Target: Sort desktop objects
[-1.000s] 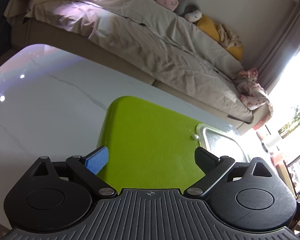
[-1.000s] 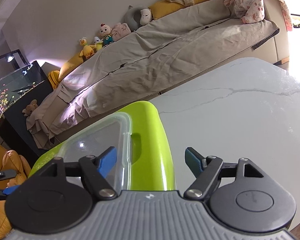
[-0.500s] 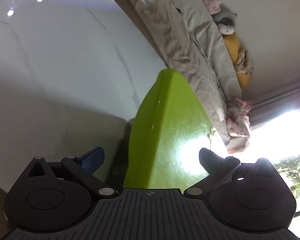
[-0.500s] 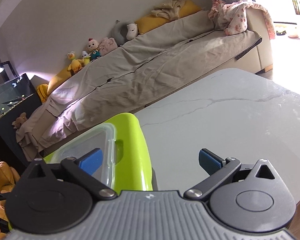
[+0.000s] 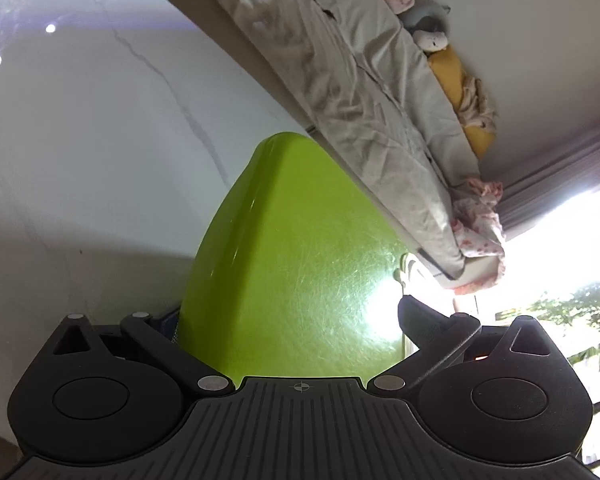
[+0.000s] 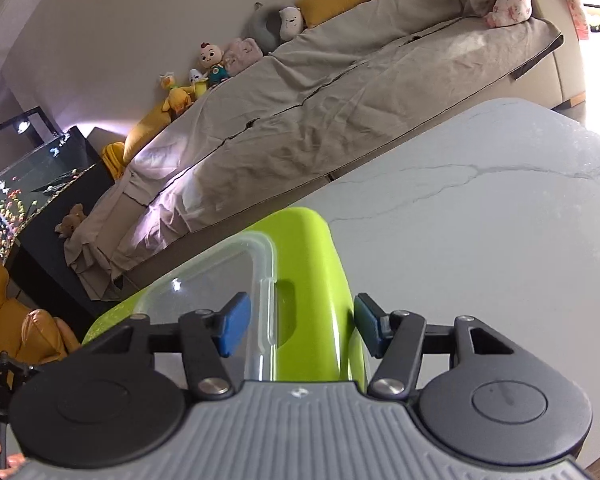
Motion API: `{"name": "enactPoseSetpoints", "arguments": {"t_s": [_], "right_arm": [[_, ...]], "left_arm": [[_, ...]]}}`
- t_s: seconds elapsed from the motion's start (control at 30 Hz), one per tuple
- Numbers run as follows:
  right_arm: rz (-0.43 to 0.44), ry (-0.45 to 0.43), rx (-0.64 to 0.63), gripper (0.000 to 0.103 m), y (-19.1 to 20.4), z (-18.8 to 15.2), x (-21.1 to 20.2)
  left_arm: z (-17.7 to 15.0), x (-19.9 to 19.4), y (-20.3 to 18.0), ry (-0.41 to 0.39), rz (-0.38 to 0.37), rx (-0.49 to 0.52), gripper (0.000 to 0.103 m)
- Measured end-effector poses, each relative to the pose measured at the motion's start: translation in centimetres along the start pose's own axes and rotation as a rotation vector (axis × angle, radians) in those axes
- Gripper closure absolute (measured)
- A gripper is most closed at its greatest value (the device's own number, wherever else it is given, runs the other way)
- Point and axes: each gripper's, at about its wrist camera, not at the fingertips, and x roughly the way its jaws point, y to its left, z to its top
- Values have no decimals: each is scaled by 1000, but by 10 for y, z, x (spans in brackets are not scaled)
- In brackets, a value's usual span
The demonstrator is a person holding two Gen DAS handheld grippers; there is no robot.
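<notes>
A lime-green tray (image 5: 292,264) lies on the white marble table (image 5: 80,140); it also shows in the right wrist view (image 6: 312,264). A clear plastic lidded container (image 6: 220,280) rests on it. My left gripper (image 5: 288,320) straddles the tray's left end, jaws wide open, left finger hidden under the edge. My right gripper (image 6: 298,326) straddles the tray's right end wall, one blue pad (image 6: 232,328) over the container, the other outside the rim; the jaws stand apart around the wall.
A long sofa (image 6: 320,112) with a beige cover, cushions and plush toys runs behind the table. A fish tank (image 6: 28,184) stands at the left. The table's far edge and rounded corner (image 6: 540,108) are near. Bright window light glares in the left wrist view.
My right gripper's jaws have narrowed around the tray's right end wall. The left gripper tilted over the tray's left end, and its left finger slid under the edge.
</notes>
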Motion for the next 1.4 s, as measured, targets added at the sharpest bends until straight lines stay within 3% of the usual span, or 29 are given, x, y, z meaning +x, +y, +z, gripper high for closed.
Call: {"name": "enactPoseSetpoints", "arguments": {"t_s": [0.1, 0.13, 0.2, 0.27, 0.3, 0.33, 0.4, 0.47, 0.57, 0.8, 0.93, 1.07, 1.2, 1.23, 1.27, 1.33, 1.4], "right_arm": [[-39, -31, -54, 70, 15, 8, 2], [-13, -33, -65, 73, 19, 9, 0], [35, -21, -74, 73, 26, 4, -3], [4, -47, -96, 69, 31, -6, -6], [-19, -81, -107, 60, 32, -10, -10], [-42, -132, -114, 35, 32, -14, -18], [-66, -204, -129, 0, 30, -18, -30], [-63, -214, -150, 0, 24, -19, -37], [-26, -156, -125, 0, 11, -20, -34], [66, -52, 81, 0, -21, -26, -23], [67, -48, 74, 0, -24, -30, -24], [-5, -14, 27, 0, -13, -36, -18], [-5, 23, -50, 1, 11, -38, -15], [-7, 30, -48, 10, 15, -37, -15], [-10, 31, -34, 11, 19, -35, -16], [-9, 36, 6, 24, 21, -31, -17], [35, 53, 96, 37, 11, -24, -19]], "left_arm": [[10, 4, -16, -1, 17, 34, 0], [11, 6, -20, -1, 20, 51, 0], [12, 11, -27, -4, 64, 89, 0], [13, 15, -22, 8, 78, 69, 0], [13, 14, -16, 17, 71, 45, 0], [13, 11, -11, 21, 59, 25, 0], [11, 5, 0, 24, 53, 10, 0], [8, -1, 8, 32, 58, 6, 0], [3, -4, 20, 64, 13, -20, 0], [-8, -8, 23, 88, -62, 6, 0], [-11, -7, 16, 77, -91, 26, 0], [-14, 3, 13, 92, -61, 37, 0], [-14, 9, 12, 127, -46, 35, 0], [-15, 10, 11, 132, -40, 34, 0], [-16, 9, 11, 123, -29, 31, 0], [-18, 3, 9, 96, -2, 30, 0], [-22, -5, 6, 66, -1, 41, 0]]}}
